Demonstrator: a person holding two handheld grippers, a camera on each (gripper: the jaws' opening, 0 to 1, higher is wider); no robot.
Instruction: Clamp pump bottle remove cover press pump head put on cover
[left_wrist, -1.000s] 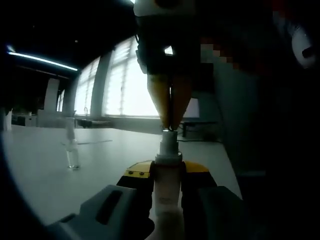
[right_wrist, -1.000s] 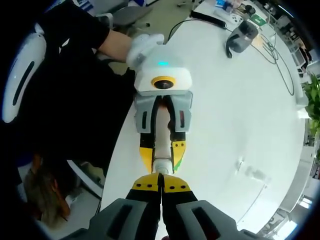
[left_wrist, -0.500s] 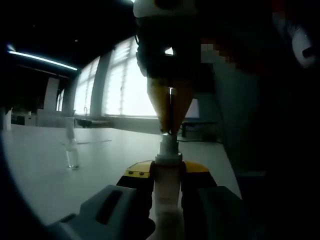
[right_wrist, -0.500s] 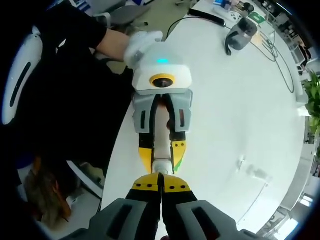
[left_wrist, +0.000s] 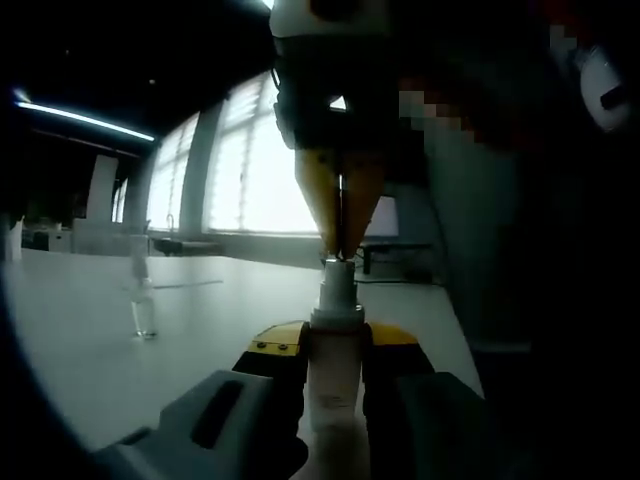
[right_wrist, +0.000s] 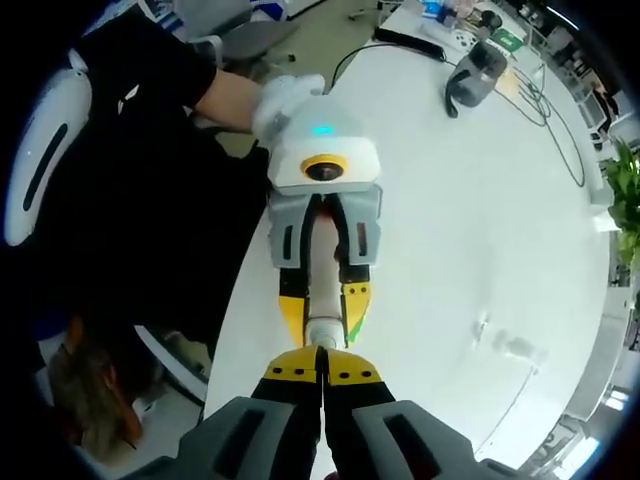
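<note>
Fingers of the left gripper (left_wrist: 335, 375) are grasping the pump bottle (left_wrist: 334, 372) by its body, holding it upright between them. Directly above, the right gripper (left_wrist: 341, 250), jaws clenched together with nothing between them, is bearing tip-down on the pump head (left_wrist: 338, 285). The clear cover (left_wrist: 144, 300) is standing well off to the side on the white table (left_wrist: 80, 350). Risk: the narrow tips are likely sliding off the small head, or off-axis force is tilting the bottle in its clamp.

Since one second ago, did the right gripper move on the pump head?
No. The right gripper stays shut on the pump head, level with the window sill behind it.
</note>
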